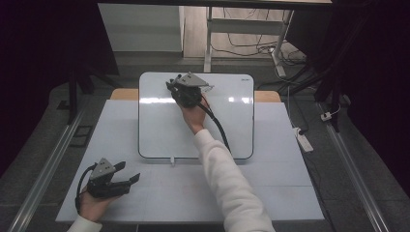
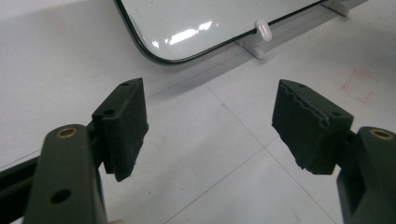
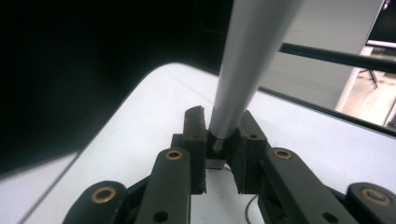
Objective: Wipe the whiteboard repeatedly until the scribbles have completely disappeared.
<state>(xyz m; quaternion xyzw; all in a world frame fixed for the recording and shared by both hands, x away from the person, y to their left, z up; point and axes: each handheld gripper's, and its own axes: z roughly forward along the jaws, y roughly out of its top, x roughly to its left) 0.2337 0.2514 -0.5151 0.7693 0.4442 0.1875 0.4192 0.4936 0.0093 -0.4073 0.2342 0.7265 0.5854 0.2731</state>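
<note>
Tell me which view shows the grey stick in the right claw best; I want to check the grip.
The right gripper view: the grey stick is clamped between the right claw jaws, above the whiteboard. In the high view the claw hides it. The left gripper view shows the whiteboard's edge, not the stick.

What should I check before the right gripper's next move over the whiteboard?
1. Right gripper shut on the grey marker: ok.
2. Marker tip touching the whiteboard: cannot tell.
3. Whiteboard flat on the table, inside its edges: ok.
4. Left gripper open, nothing between its pads: ok.
5. Left gripper apart from the whiteboard, near the table's front left corner: ok.
6. Marks on the board surface: none visible, glare hides part.
</note>
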